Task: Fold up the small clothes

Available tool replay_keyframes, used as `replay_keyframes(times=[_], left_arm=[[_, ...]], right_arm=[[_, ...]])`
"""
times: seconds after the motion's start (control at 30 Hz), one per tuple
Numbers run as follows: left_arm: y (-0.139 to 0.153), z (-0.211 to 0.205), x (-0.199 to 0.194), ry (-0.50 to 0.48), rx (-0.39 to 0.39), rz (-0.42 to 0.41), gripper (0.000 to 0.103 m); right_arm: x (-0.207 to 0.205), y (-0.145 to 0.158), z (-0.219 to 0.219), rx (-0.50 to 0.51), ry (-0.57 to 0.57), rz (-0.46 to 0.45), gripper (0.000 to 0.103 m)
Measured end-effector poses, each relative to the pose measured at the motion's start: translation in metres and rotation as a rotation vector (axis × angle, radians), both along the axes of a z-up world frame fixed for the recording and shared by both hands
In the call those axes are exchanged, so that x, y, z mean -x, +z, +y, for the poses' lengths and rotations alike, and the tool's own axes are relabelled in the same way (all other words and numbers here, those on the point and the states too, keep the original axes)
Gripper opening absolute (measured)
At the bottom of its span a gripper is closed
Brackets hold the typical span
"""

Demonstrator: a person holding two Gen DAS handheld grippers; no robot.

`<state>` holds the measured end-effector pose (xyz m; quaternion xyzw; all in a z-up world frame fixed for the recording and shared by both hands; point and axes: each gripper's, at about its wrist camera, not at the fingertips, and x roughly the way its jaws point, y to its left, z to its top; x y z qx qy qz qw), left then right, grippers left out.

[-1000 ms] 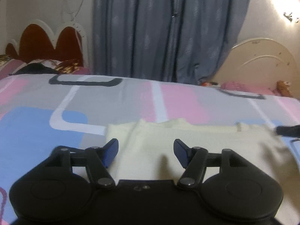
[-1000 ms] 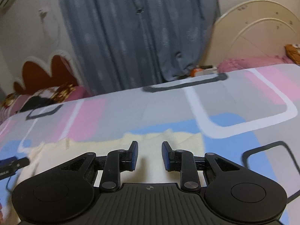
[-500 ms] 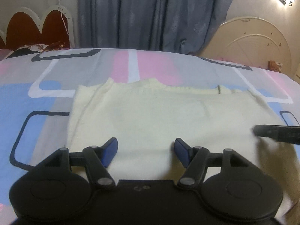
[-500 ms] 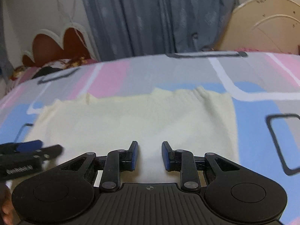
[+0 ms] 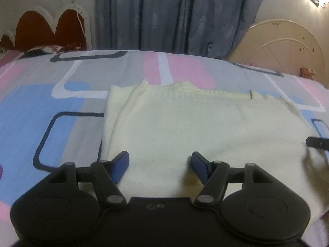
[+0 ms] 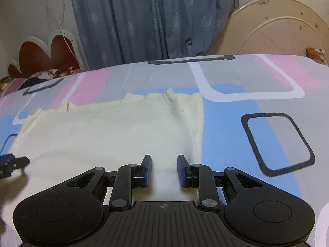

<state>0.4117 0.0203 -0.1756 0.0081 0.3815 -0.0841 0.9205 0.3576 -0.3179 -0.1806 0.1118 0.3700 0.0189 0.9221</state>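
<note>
Left gripper (image 5: 160, 165) wide apart, right gripper (image 6: 164, 169) narrower, over sweater (image 5: 195, 127)

Likely home bedroom: patterned bedsheet (image 5: 51, 103), headboard (image 5: 41, 28), curtains (image 6: 154, 20).

A pale cream knit garment (image 5: 195, 127) lies on a bedsheet (image 5: 61, 103) patterned in grey, pink and light blue blocks with white and black rounded-rectangle outlines, behind it a blue-grey curtain (image 5: 174, 14), a dark red white-edged headboard (image 5: 47, 30) and a cream headboard (image 5: 287, 47).
</note>
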Motion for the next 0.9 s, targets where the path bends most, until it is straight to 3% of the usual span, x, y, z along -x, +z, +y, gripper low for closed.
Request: replay_keyframes(times=[0.33, 0.6, 0.9], left_arm=[[0.011, -0.013, 0.026, -0.071, 0.040, -0.005, 0.068], [0.015, -0.035, 0.013, -0.097, 0.064, -0.018, 0.069], [-0.012, -0.035, 0.012, -0.087, 0.027, 0.057, 0.068]], right_arm=[[0.022, 0.018, 0.047, -0.052, 0.097, -0.024, 0.027], [-0.003, 0.029, 0.081, -0.042, 0.143, -0.045, 0.027], [-0.001, 0.005, 0.097, -0.010, 0.157, -0.004, 0.027]])
